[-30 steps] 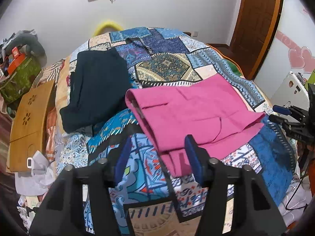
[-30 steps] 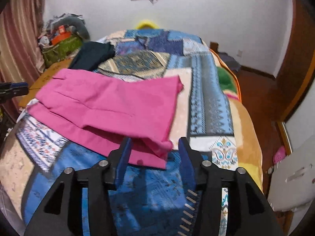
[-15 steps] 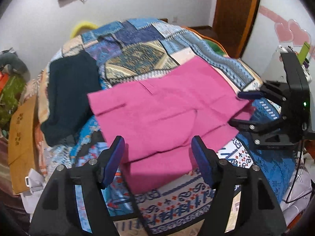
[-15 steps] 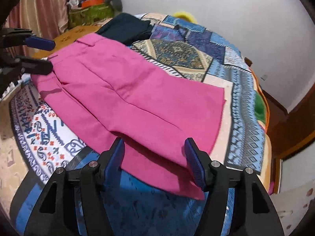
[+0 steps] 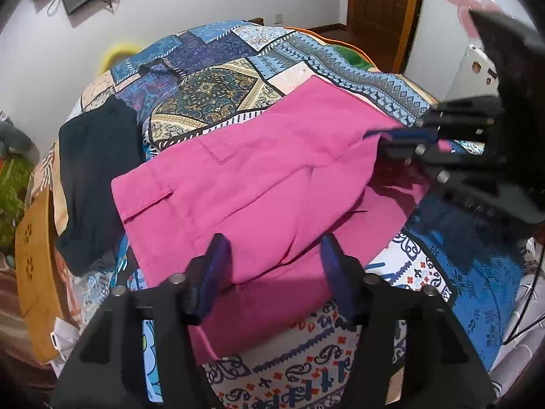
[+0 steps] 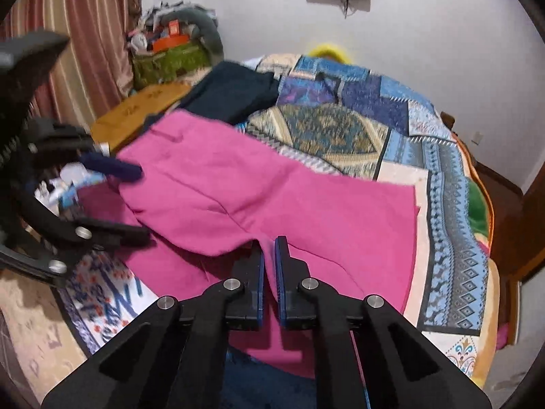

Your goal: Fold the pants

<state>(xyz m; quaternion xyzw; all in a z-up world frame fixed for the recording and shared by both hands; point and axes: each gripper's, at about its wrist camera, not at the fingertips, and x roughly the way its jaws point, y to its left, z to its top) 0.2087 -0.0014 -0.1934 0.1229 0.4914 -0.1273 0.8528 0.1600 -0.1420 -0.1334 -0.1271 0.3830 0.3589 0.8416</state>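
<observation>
Right wrist view: right gripper (image 6: 269, 259) pinches soft, floppy pink pants (image 6: 289, 191) at lower-centre hem (good corner hold); left gripper (image 5: 272, 269) gapes wide.

The pants (image 5: 259, 184) lie spread across the near part of the bed (image 5: 218, 92). A second garment (image 5: 95, 177) lies on the bed just beside them, towards the side where a low wooden board (image 5: 34, 266) rests by the bed's edge. The left tongs (image 5: 272, 262) straddle the pants' near edge; the right tongs (image 6: 269, 262) pinch the opposite edge
</observation>
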